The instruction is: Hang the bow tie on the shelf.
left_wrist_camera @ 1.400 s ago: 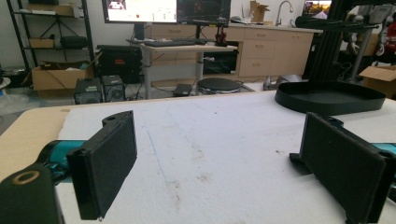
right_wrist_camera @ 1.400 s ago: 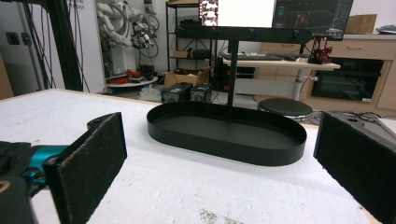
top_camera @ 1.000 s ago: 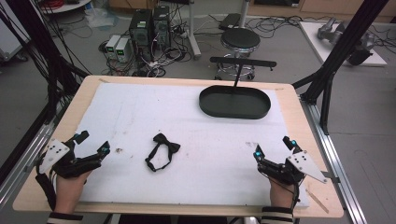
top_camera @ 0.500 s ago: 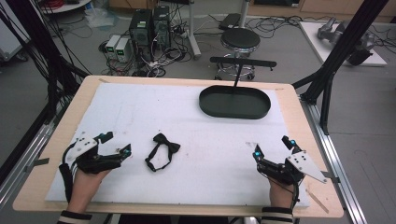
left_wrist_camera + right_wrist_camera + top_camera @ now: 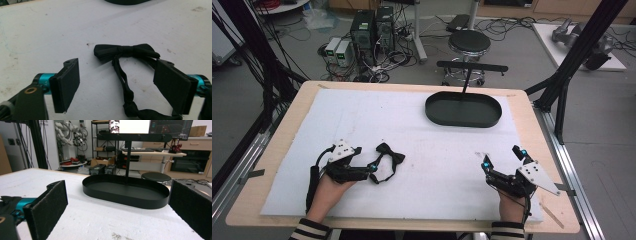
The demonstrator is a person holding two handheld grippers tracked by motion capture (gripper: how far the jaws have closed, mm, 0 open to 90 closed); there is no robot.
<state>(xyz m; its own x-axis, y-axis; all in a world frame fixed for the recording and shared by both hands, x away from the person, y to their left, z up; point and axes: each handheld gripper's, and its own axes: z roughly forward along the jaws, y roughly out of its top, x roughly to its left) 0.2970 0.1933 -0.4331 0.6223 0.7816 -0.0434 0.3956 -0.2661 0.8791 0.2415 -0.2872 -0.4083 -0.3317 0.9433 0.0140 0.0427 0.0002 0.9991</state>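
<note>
Presently we hold the left gripper (image 5: 373,168) with jaws spread wide and empty, straddling the strap of the black bow tie (image 5: 388,155), which lies on the white mat (image 5: 362,115) toward its near-left corner. We judge a pinch is intended, probably on the strap. The right gripper (image 5: 503,161) rests wide open, empty, facing the oval black tray (image 5: 463,109).

The left gripper (image 5: 371,169) has slid right, jaws now straddling the bow tie (image 5: 388,158).
</note>
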